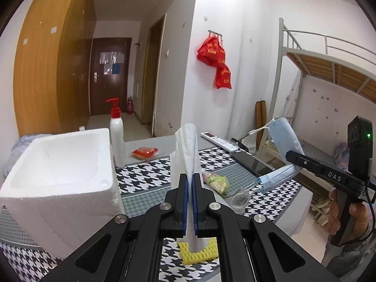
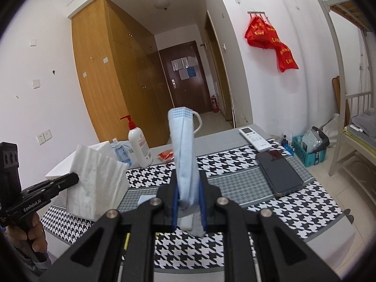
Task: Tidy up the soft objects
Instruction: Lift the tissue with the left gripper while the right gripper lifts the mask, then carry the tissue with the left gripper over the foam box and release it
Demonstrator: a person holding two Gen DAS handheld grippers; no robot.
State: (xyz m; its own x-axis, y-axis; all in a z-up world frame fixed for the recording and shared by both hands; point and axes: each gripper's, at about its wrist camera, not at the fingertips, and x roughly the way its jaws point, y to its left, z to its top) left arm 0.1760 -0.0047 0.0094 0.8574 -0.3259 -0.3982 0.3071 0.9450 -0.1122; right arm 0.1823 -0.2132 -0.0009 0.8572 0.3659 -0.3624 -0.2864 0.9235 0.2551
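Observation:
My left gripper [image 1: 192, 183] is shut on a white paper tissue [image 1: 186, 150] that stands up between its blue pads, held above the houndstooth table; the tissue also shows in the right wrist view [image 2: 94, 178]. My right gripper [image 2: 188, 185] is shut on a light blue face mask [image 2: 183, 145], held upright; the mask also shows in the left wrist view [image 1: 283, 141] at the right. A white foam box [image 1: 58, 176] stands open at the left. A yellow sponge [image 1: 199, 251] lies under my left gripper. A grey sock [image 1: 239, 198] lies on the table.
A white pump bottle [image 1: 117, 138], a red snack packet [image 1: 144, 152], a green wrapped snack [image 1: 217, 182], a remote control [image 2: 255, 138] and a dark phone [image 2: 279, 174] lie on the table [image 2: 293, 213]. A bunk bed [image 1: 329, 75] stands to the right.

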